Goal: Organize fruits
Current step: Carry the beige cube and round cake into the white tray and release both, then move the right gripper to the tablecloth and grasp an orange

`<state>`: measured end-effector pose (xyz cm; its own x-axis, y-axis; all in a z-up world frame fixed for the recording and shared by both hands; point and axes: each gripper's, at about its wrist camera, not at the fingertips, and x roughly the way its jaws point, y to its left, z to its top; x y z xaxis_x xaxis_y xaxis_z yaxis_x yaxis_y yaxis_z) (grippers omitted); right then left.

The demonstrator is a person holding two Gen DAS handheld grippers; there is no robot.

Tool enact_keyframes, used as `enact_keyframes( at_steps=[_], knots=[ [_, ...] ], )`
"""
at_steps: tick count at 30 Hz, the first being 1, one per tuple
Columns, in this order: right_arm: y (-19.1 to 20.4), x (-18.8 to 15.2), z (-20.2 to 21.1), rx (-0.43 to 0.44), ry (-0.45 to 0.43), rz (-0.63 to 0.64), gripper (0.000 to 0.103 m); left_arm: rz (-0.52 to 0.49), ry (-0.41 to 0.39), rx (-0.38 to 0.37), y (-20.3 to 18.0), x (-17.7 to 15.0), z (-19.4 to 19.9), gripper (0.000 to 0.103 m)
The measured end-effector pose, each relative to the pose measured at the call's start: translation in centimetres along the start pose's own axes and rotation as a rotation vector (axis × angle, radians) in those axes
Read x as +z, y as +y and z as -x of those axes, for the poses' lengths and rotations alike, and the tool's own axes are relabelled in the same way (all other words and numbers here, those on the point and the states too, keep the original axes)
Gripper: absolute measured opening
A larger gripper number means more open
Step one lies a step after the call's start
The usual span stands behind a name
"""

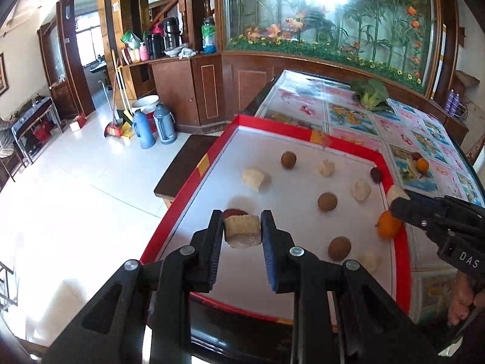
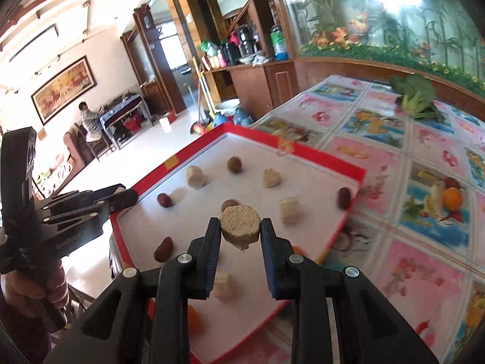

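Both my grippers are loaded. Left gripper (image 1: pixel 242 227) is clamped on a pale cut chunk (image 1: pixel 242 231), pinched between the pads and held above the near-left part of the red-rimmed tray (image 1: pixel 194 182). Right gripper (image 2: pixel 240 229) is clamped on a round tan slice (image 2: pixel 240 224), flat face toward the camera, over the tray's middle. On the white tray floor beyond: brown round fruits (image 1: pixel 327 201), pale chunks (image 1: pixel 360 190), a dark red fruit (image 1: pixel 376 174), and an orange (image 1: pixel 389 224) against the right rim. Further back, leafy greens (image 1: pixel 371 92) lie on the patterned tablecloth (image 1: pixel 348 115).
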<state>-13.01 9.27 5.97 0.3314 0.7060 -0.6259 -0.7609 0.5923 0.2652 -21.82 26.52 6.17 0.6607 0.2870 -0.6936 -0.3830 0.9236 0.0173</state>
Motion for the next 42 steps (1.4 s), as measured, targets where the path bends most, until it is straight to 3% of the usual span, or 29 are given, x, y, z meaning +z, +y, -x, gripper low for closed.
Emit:
enact_keyframes(
  at_steps=[8,11,17,21,22,24,25,28,31,33,42],
  knots=[
    [0.5,0.0,-3.2,-0.105,0.063,-0.001,0.025,0.032,0.068,-0.023,1.3,-1.1,-1.9,0.027],
    [-0.1,-0.1,-3.4,-0.071,0.093,-0.037,0.025,0.018,0.081,-0.037,1.0,-1.3,-2.2,0.027],
    [0.7,-0.5,-3.5,-0.084,0.113,0.008,0.026,0.02,0.116,-0.034,1.1,-1.4,-3.2,0.027],
    [1.0,-0.5,-3.2,-0.083,0.113,0.022,0.038,0.009,0.14,-0.008,1.0,-1.7,-3.5,0.028],
    [0.9,-0.4,-3.0,-0.079,0.107,0.023,0.04,0.012,0.147,-0.005,1.0,-1.7,-3.6,0.03],
    [0.7,-0.4,-2.4,-0.087,0.09,0.017,0.041,0.016,0.152,0.006,1.0,-1.7,-3.5,0.06],
    [0.4,-0.4,-1.7,-0.091,0.065,0.013,0.041,0.015,0.139,0.024,1.0,-1.6,-3.1,0.065],
    [-0.5,-0.3,0.1,-0.091,0.009,-0.009,0.043,-0.02,0.072,0.059,0.2,-0.7,-1.2,0.068],
    [-1.8,0.0,2.1,-0.121,-0.052,-0.037,0.051,-0.049,0.006,0.083,-0.8,0.2,0.7,0.081],
    [-2.8,0.2,3.3,-0.131,-0.081,-0.062,0.052,-0.073,-0.037,0.101,-1.8,0.8,1.8,0.089],
    [-6.4,0.4,7.4,-0.159,-0.17,-0.168,0.052,-0.173,-0.126,0.09,-6.0,2.2,4.9,0.09]
  ],
)
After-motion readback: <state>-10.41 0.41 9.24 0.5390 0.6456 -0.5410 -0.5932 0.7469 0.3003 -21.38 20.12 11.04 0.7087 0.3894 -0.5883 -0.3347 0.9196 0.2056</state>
